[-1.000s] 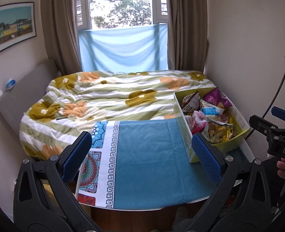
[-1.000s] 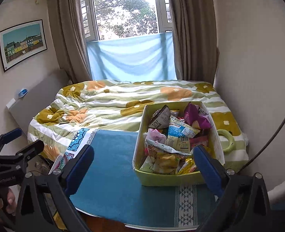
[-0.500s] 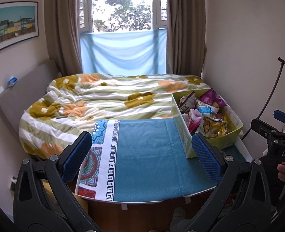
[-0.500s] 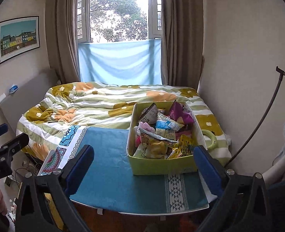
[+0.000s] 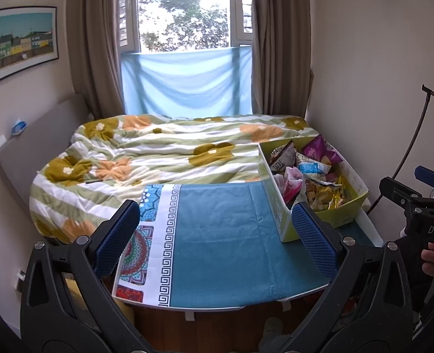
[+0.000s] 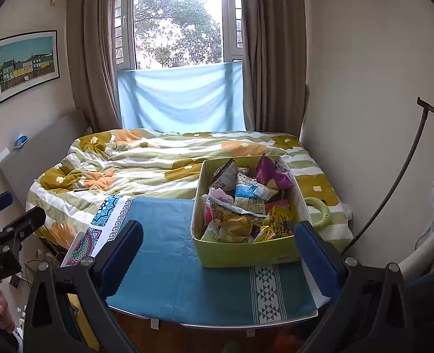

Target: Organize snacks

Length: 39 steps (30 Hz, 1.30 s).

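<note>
Box point(image 6: 246, 253) of snack packets point(image 6: 240, 203) on table point(image 6: 169, 279) | left tool point(image 5: 217, 235) spread wide, empty, left of box | right tool point(image 6: 217, 250) likewise, before box

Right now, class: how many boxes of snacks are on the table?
1: the yellow-green box, full of snack packets, stands on the blue cloth at the table's right side, beside the bed.

Both wrist views toward snack box point(image 6: 246, 253)

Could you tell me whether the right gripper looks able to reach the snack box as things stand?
Probably yes: the right gripper is open, the snack box sits just ahead, and only bare blue cloth lies between.
</note>
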Motion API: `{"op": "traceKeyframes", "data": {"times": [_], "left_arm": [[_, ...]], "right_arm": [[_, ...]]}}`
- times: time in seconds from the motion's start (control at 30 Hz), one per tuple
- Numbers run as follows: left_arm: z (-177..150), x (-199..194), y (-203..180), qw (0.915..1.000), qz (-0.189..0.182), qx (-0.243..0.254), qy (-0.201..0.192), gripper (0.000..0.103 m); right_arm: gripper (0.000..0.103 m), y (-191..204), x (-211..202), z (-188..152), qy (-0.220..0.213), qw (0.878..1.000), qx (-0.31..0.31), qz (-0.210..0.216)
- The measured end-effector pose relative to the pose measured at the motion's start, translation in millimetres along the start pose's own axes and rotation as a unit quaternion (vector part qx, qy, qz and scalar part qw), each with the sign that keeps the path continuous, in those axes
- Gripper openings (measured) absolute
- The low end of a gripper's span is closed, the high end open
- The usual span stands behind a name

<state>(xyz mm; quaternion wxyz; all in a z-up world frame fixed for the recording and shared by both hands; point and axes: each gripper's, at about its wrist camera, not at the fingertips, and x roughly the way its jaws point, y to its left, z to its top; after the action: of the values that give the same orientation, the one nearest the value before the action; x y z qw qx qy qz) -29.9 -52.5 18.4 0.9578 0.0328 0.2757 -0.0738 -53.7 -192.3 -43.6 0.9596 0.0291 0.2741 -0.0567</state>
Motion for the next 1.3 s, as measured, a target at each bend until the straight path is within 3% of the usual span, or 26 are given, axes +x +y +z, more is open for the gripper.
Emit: {"op": "traceKeyframes", "data": {"times": [0.93,1.3], "left_arm": [[-2,13,6,0.9994,0.008,-0.023,0.023,0.102],[2,8,5,0.9996,0.013,-0.023,0.007,0.102]], "right_arm": [[0.102,3,9,-2,0.01,1.0,-0.004,0.008],[0.102,1,13,-1,0.013,1.0,-0.004,0.015]]}}
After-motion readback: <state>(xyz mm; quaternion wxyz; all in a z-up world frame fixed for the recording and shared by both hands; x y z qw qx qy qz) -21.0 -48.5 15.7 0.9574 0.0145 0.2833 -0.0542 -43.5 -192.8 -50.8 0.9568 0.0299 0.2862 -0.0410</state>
